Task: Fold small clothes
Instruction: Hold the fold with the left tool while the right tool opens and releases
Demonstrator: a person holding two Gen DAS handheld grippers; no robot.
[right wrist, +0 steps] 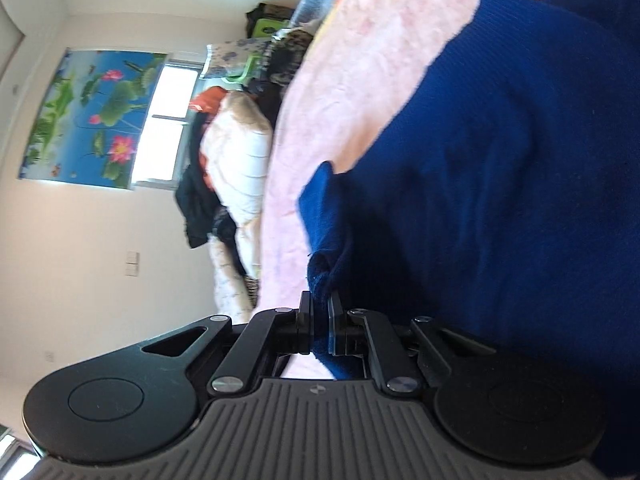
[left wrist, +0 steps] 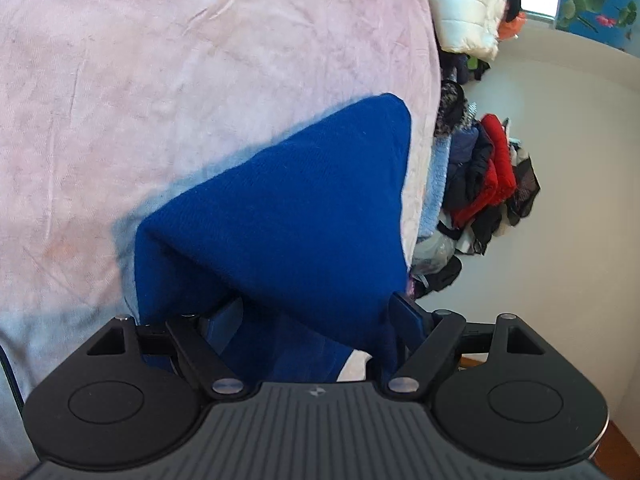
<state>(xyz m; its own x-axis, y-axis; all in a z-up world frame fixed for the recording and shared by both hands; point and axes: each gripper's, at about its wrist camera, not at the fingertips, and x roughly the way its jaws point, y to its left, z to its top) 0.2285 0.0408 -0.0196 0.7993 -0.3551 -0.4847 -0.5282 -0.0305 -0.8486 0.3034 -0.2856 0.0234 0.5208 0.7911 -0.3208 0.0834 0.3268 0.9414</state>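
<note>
A royal-blue knitted garment [left wrist: 288, 208] lies on a bed covered with a pale pink blanket [left wrist: 140, 80], close to the blanket's edge, and both grippers are at it.

The left gripper [left wrist: 316, 312] has its fingers spread wide. Blue cloth is draped over and between them, hiding most of both; only part of one finger [left wrist: 410, 312] shows past the fold. The cloth rises from the gripper into a peaked fold whose rounded corner rests on the blanket. Whether the wide-set fingers press on the fabric cannot be told from this view.

The right gripper [right wrist: 319, 312] has its fingers drawn almost together, pinching a thin, slightly frayed edge of the same garment [right wrist: 500, 184]. The pinched corner stands up just above the fingertips, and the rest of the knit spreads away in broad soft wrinkles across the right of that view, lying on the pink blanket [right wrist: 340, 92].

Beyond the bed's edge, the left wrist view shows a heap of clothes [left wrist: 488, 184] in red, black and dark blue against a white wall, with a white quilted jacket [left wrist: 460, 4] further along. The right wrist view shows the same white jacket [right wrist: 236, 156] beside dark clothing at the bedside, and behind it a bright window [right wrist: 168, 128] next to a wall picture of pink lotus flowers [right wrist: 88, 116] on blue water. A light switch plate [right wrist: 132, 264] sits on the wall below the picture.
</note>
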